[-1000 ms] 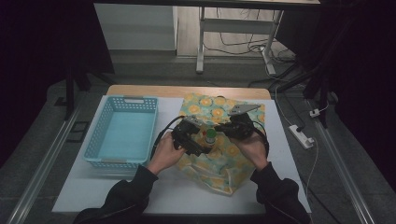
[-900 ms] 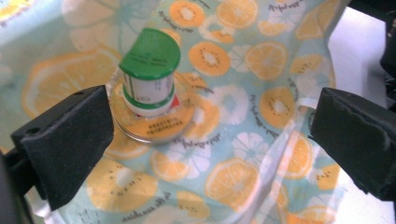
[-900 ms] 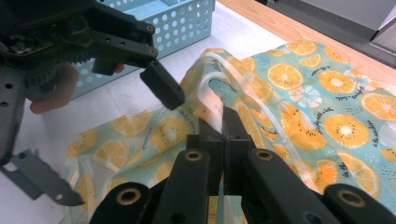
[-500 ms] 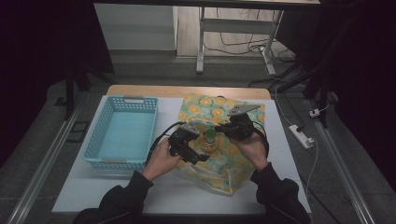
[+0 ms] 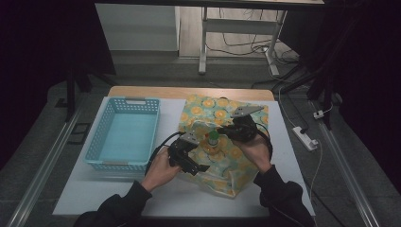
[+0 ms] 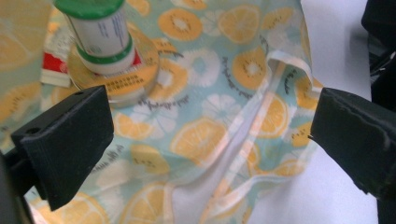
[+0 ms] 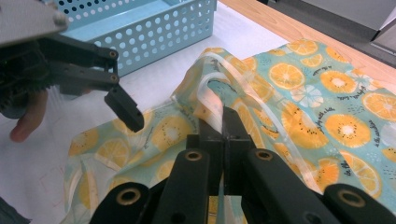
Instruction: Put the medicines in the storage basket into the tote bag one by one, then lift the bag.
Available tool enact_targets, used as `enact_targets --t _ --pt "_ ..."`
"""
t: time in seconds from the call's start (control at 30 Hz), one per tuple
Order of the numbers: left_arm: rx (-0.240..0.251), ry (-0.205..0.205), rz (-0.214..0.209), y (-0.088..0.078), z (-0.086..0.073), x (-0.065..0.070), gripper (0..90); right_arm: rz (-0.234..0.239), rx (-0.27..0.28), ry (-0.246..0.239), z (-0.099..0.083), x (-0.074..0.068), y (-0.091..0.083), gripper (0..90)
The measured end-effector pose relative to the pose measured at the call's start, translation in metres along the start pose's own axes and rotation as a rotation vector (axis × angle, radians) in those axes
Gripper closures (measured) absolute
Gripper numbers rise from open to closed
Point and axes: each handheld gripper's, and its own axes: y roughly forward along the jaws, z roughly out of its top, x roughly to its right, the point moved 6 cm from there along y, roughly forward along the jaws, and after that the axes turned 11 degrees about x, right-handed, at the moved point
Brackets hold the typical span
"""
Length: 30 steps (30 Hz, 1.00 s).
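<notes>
A soft bag (image 5: 213, 106) printed with orange slices lies on the white table. A small white bottle with a green cap (image 5: 213, 138) stands on a round yellow tin (image 6: 126, 79), on or in the bag; I cannot tell which. My right gripper (image 7: 224, 126) is shut on the bag's clear edge strip and holds it up in a fold. It sits right of the bottle in the high view (image 5: 226, 130). My left gripper (image 6: 210, 135) hangs open over the bag's near part (image 6: 243, 70), the bottle (image 6: 100, 35) beyond its left pad (image 6: 70, 140).
A light blue perforated basket (image 5: 127, 100) stands on the left of the table, also in the right gripper view (image 7: 154, 32). A wooden strip (image 5: 189, 92) runs along the far edge. A power strip (image 5: 305, 138) lies on the floor to the right.
My left gripper has moved a little toward the near side and lower over the bag. The green-capped bottle now shows between the two hands. The right gripper has kept still.
</notes>
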Motion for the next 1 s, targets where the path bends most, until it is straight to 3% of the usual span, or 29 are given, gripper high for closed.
enact_targets --t 0.27,0.43,0.6,0.83,1.0 --pt "-0.018 0.021 0.008 0.002 -0.012 0.005 0.0 0.001 0.001 0.0 0.0 -0.001 0.0 89.0" --pt "-0.054 0.035 0.012 0.007 -0.021 0.004 0.0 0.0 0.0 0.0 0.0 -0.001 0.0 89.0" --pt "-0.081 0.043 0.032 0.012 -0.026 0.002 0.0 0.001 -0.003 0.002 -0.001 -0.001 0.0 89.0" --pt "-0.098 0.021 0.045 0.018 -0.032 -0.002 0.0 0.001 -0.002 0.001 0.0 -0.001 0.0 89.0" --pt "-0.128 0.041 0.081 0.025 -0.038 -0.005 0.4 0.002 -0.007 0.002 -0.001 -0.001 0.001 89.0"
